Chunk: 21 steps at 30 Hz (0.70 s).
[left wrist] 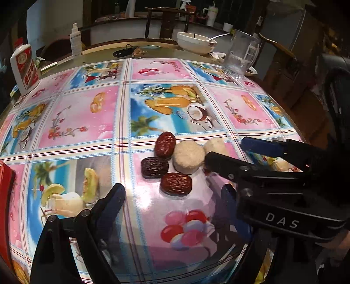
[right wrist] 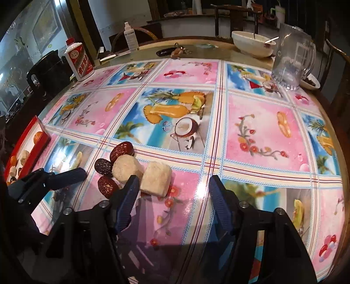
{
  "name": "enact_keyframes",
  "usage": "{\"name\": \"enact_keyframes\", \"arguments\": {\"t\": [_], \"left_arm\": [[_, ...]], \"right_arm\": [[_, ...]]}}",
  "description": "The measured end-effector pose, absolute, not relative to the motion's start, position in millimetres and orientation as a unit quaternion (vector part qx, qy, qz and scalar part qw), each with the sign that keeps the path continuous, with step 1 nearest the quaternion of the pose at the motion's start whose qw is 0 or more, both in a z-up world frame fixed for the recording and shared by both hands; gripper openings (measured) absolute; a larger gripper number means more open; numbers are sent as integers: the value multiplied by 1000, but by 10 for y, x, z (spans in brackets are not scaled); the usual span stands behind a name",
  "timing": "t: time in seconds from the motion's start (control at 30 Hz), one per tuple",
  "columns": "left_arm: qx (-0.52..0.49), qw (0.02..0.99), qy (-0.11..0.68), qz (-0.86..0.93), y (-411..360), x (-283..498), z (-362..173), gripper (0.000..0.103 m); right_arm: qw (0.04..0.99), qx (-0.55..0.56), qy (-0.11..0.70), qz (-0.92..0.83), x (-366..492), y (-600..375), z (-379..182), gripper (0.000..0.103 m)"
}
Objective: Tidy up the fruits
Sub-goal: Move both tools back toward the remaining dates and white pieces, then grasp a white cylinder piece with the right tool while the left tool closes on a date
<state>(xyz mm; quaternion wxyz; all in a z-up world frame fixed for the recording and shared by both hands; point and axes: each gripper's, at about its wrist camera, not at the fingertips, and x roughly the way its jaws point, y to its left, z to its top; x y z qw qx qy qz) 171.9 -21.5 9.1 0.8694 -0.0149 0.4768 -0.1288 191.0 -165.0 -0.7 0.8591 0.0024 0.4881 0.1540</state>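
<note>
- Left gripper (left wrist: 172, 194): jaws spread wide, nothing held, poised just short of the nearest red date (left wrist: 176, 183).
- Right gripper (right wrist: 174, 185): also wide open and empty; its left finger sits just beside the white pieces (right wrist: 155, 178).
- Fruit cluster: three dates and two white pieces lie touching on the glossy tablecloth (left wrist: 87, 113). Risk: closing on one nudges its neighbours, and they may slide.
- Red tray (right wrist: 41, 139) at far left, apparently the destination, already holds fruit; the two grippers could collide over the cluster.

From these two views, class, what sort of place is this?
Probably a home dining room: a round table under a fruit-print tablecloth, a used bowl with a spoon, and wooden chairs behind.
</note>
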Motion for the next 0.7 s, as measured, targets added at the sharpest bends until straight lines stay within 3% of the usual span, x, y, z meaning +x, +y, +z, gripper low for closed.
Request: {"name": "enact_keyframes", "arguments": {"t": [0.1, 0.2, 0.23, 0.3, 0.7], "left_arm": [[-24, 868, 476, -137, -238, 1711, 94, 89], [-34, 869, 474, -139, -254, 1707, 104, 84], [-36, 868, 473, -145, -261, 1706, 110, 76], [-31, 864, 475, -164, -319, 1702, 121, 35], [-43, 858, 482, -171, -298, 1755, 109, 30]], "right_arm": [[856, -5, 492, 156, 1927, -1647, -6, 52], [849, -5, 502, 165, 1960, -1635, -8, 34], [848, -5, 504, 167, 1971, -1619, -9, 29], [844, -5, 507, 173, 1977, -1592, -11, 28], [837, 16, 511, 197, 1994, -1600, -17, 28]]}}
